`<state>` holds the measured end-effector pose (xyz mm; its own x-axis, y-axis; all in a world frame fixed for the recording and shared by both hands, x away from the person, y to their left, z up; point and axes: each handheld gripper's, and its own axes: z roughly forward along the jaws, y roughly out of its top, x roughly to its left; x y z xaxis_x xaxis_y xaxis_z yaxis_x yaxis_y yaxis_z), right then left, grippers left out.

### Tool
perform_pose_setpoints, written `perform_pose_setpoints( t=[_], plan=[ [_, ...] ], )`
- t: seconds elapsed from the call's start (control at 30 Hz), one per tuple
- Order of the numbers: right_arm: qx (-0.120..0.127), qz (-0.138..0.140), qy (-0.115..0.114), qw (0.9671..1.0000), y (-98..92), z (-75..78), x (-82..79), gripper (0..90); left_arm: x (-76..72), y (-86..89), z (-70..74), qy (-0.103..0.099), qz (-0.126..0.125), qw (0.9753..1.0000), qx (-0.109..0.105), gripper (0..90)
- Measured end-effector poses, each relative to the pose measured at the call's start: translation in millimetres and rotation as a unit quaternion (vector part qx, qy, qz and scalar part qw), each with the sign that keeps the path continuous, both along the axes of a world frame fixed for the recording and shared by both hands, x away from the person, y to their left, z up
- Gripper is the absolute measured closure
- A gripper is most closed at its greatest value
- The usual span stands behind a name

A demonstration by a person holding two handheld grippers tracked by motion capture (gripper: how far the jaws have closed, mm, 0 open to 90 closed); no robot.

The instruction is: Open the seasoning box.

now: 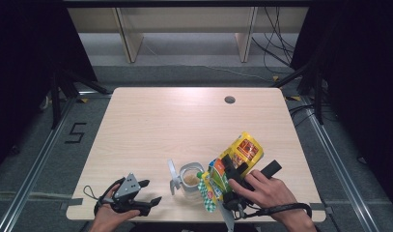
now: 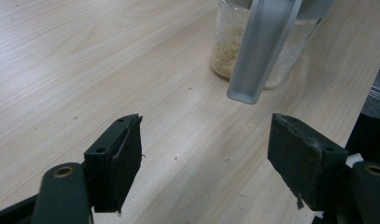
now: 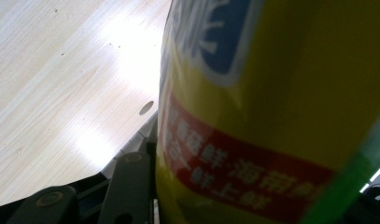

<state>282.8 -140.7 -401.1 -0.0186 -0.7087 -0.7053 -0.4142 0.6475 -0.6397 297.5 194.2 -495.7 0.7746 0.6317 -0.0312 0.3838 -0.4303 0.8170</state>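
Note:
A yellow snack bag (image 1: 232, 164) with red and green print hangs tilted over the table's front right, and my right gripper (image 1: 234, 169) is shut on it. In the right gripper view the bag (image 3: 271, 107) is pressed against the left jaw. An open glass jar (image 1: 190, 180) with pale crumbs at the bottom stands just left of the bag, its grey lid clasp (image 1: 173, 177) swung out to the left. My left gripper (image 1: 148, 192) rests open near the front left edge. In its own view the gripper (image 2: 204, 158) faces the jar (image 2: 262, 46) and the clasp (image 2: 262, 51).
The wooden table (image 1: 175, 125) has a round cable hole (image 1: 229, 100) at the back right. Crumbs lie scattered on the wood (image 2: 197, 140) in front of the jar. A shelf frame and cables stand on the floor beyond the table.

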Motion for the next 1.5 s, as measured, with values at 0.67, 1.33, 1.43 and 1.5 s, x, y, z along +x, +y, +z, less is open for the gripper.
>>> perform_pose_setpoints(
  t=[0.67, 1.33, 1.43, 1.5],
  plan=[
    [0.0, -0.002, 0.003, 1.0, -0.8, 0.3, 0.8, 59.3, -1.5, -0.7, -2.1, 0.0, 0.005, 1.0, -0.008, 25.7],
    [0.001, -0.002, 0.003, 1.0, -1.5, 0.9, 1.0, 59.3, -1.5, -1.2, -1.1, 0.006, 0.006, 0.9999, -0.009, 25.7],
    [0.007, -0.003, 0.006, 1.0, -2.0, 0.4, 0.9, 59.3, -2.2, -0.9, -1.8, 0.005, 0.005, 0.9999, -0.009, 25.6],
    [-0.001, 0.004, 0.0, 1.0, -1.2, 1.7, 0.7, 59.3, -1.4, -1.0, -1.1, 0.005, 0.008, 0.9999, -0.009, 25.6]
  ],
)
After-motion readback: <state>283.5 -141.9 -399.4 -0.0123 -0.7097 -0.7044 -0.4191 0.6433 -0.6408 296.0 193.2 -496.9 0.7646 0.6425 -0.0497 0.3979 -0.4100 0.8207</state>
